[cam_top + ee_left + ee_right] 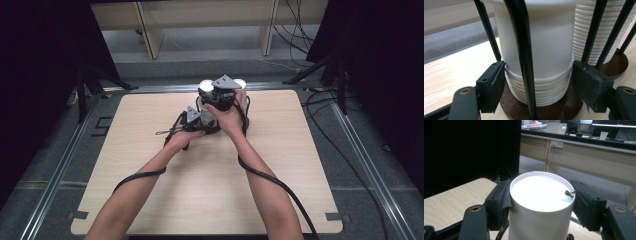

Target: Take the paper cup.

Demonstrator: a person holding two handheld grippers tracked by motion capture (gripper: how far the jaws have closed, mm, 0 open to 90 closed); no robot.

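With my left claw clenched on the lower cups of the paper cup stack at the bench's twelve o'clock edge and my right claw clenched on the top cup, a crooked pull could crush it.

Both forearms come in bare, no sleeves showing. Left gripper: a compact black body with a grey three-cornered plate on top, and a thick black cable looping off it. Right gripper: same black build, same grey plate with small dark holes, its cable trailing long and ribbed. Up close, the jaws are matte black blocks with dark rubbery pads, scuffed and frayed at the edges. A brass-ringed screw hole sits at each jaw's base.
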